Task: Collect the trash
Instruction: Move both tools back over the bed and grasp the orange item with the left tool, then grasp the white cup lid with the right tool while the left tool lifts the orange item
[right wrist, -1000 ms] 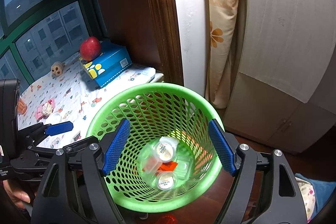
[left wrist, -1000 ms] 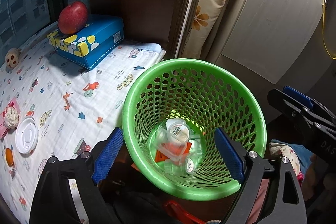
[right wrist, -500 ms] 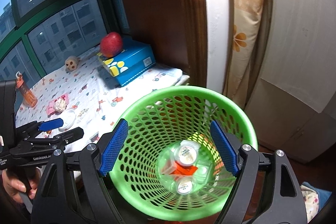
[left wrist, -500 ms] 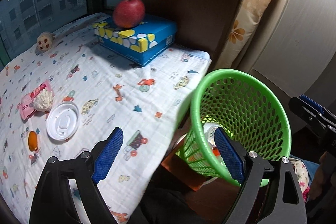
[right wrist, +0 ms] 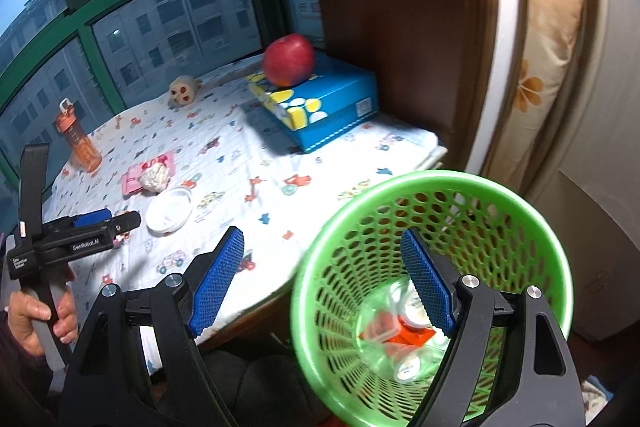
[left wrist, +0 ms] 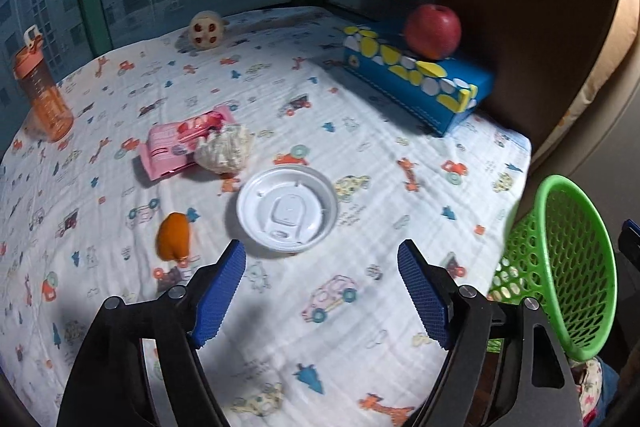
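Note:
My left gripper (left wrist: 320,267) hangs over the patterned tablecloth (left wrist: 360,155), its jaws closing with nothing between them. A white plastic lid (left wrist: 286,213) lies just beyond its tips. Near the lid are an orange scrap (left wrist: 174,235), a crumpled tissue (left wrist: 224,149) and a pink wrapper (left wrist: 172,143). The green basket (right wrist: 400,183) stands off the table's right edge, holding clear cups and a red wrapper (right wrist: 400,331). My right gripper (right wrist: 322,247) is open and empty above the basket's near-left rim. In the right wrist view the left gripper (right wrist: 120,223) is beside the lid (right wrist: 168,213).
A red apple (left wrist: 432,29) rests on a blue tissue box (left wrist: 420,83) at the far right. An orange bottle (left wrist: 40,95) and a small round toy (left wrist: 206,29) stand by the window. A brown panel (right wrist: 392,27) and a floral cushion (right wrist: 556,27) rise behind the basket.
My left gripper swung left from above the basket to over the table, and its jaws narrowed a little. My right gripper drifted left, so the basket now sits lower right in its view.

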`<state>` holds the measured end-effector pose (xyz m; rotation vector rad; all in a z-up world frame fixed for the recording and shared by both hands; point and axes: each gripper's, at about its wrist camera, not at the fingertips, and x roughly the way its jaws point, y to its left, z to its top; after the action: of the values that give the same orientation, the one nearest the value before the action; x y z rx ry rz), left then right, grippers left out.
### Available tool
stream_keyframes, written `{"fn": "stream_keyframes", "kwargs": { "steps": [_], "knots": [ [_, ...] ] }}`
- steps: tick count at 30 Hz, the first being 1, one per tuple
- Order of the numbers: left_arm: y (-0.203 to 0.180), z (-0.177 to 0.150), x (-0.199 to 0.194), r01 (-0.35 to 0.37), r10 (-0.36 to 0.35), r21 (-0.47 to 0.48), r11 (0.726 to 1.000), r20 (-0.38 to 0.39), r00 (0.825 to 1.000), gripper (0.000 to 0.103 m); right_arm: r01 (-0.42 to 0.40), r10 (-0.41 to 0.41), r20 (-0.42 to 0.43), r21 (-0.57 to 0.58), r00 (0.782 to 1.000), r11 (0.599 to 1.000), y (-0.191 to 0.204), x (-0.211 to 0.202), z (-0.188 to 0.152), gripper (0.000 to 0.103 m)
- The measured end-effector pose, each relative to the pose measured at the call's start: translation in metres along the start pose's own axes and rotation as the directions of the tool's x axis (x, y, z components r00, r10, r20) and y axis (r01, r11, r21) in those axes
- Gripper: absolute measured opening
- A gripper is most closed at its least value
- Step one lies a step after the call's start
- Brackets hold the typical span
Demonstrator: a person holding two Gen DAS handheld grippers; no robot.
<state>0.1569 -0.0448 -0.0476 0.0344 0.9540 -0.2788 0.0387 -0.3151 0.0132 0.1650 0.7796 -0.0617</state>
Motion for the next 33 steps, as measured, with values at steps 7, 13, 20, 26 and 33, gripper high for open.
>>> {"fn": "stream_keyframes", "kwargs": {
  "steps": [7,13,20,26,33],
  "knots": [
    [0.068,-0.001,0.025,-0.082,0.08,-0.079,0.994,-0.034,0.996,0.068,-0.054,0.053,-0.032,-0.042,0.998,0.998,0.037,0.027,0.007,0.08],
    [0.1,-0.003,0.049,-0.096,0.088,-0.101,0.99,-0.075,0.993,0.065,-0.098,0.091,-0.081,-0.084,0.993,0.992,0.071,0.056,0.009,0.08],
    [0.116,-0.006,0.075,-0.093,0.08,-0.114,0.989,-0.12,0.99,0.057,-0.145,0.127,-0.132,-0.137,0.983,0.98,0.107,0.088,0.01,0.081],
    [0.126,-0.009,0.084,-0.076,0.058,-0.128,0.989,-0.136,0.989,0.041,-0.199,0.17,-0.188,-0.152,0.967,0.968,0.132,0.119,0.008,0.084],
    [0.137,-0.009,0.082,-0.058,0.042,-0.132,0.989,-0.124,0.991,0.03,-0.257,0.207,-0.248,-0.189,0.946,0.948,0.165,0.155,0.006,0.089]
  ]
}}
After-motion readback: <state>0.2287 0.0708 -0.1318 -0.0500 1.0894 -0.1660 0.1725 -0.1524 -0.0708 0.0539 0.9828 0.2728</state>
